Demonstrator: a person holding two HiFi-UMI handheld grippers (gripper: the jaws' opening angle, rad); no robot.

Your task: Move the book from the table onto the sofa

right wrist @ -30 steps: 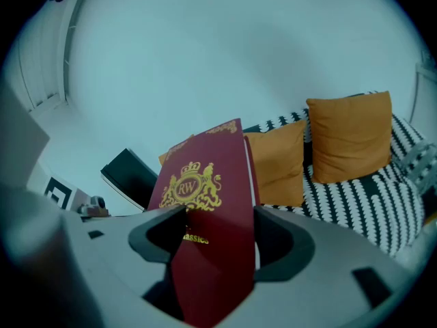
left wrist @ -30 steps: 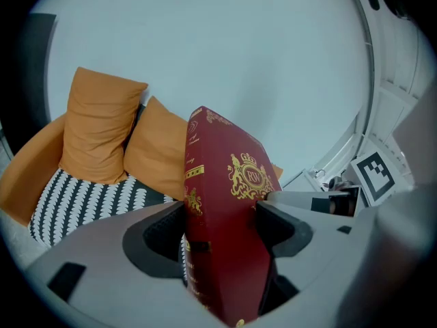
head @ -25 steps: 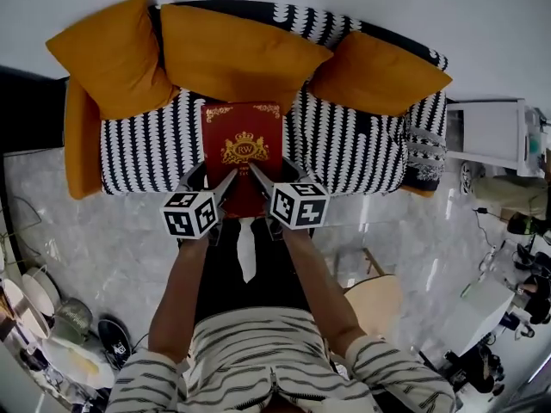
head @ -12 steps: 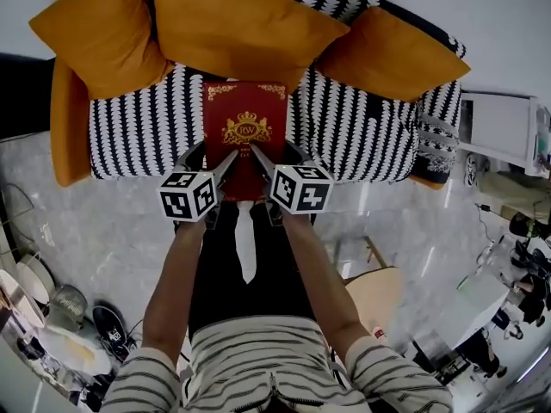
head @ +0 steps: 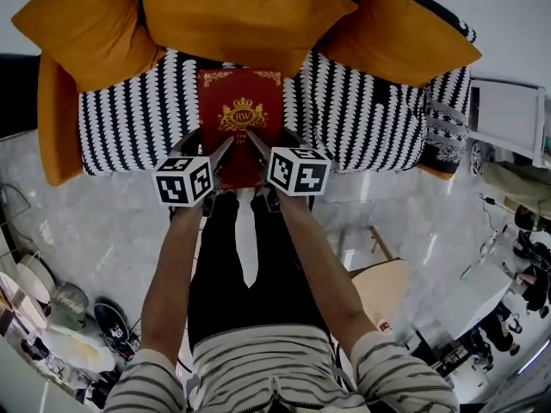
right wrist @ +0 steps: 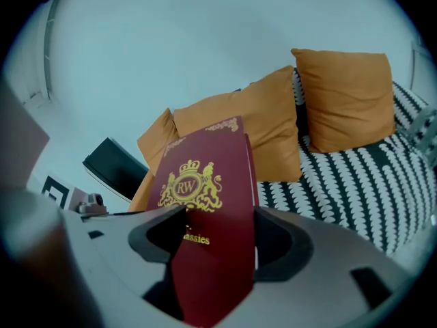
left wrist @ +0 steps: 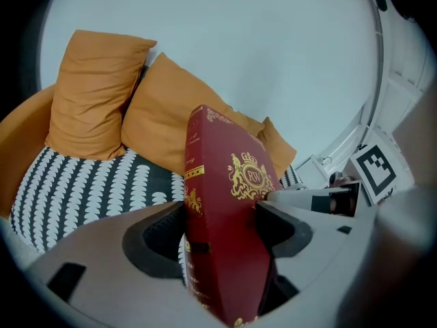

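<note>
Jaws of both grippers are clamping the same book [head: 239, 110]. The left gripper [head: 221, 151] is pinching its near left corner, by the spine, and the right gripper [head: 256, 144] is pinching its near right corner. Each pair is standing apart only by the book's thickness, pads pressing on the front and back covers, with nothing else between them.

It is showing as a dark red hardcover with a gold crest: a crown and two lions around the letters "RW". Gold ornaments are filling its far corners and gold bands are crossing the spine. Gold lettering under the crest is partly hiding behind the jaws. In the head view the front cover is facing up.

At 12 o'clock from the grippers, the book is sitting over the black-and-white patterned seat of the sofa [head: 129, 119], its near edge projecting past the seat's front. Whether it is resting on the seat I cannot tell.

Counting: one book, two grippers, and three orange cushions at 10 o'clock [head: 82, 24], 12 o'clock [head: 241, 11] and 2 o'clock [head: 396, 46] of the book.
</note>
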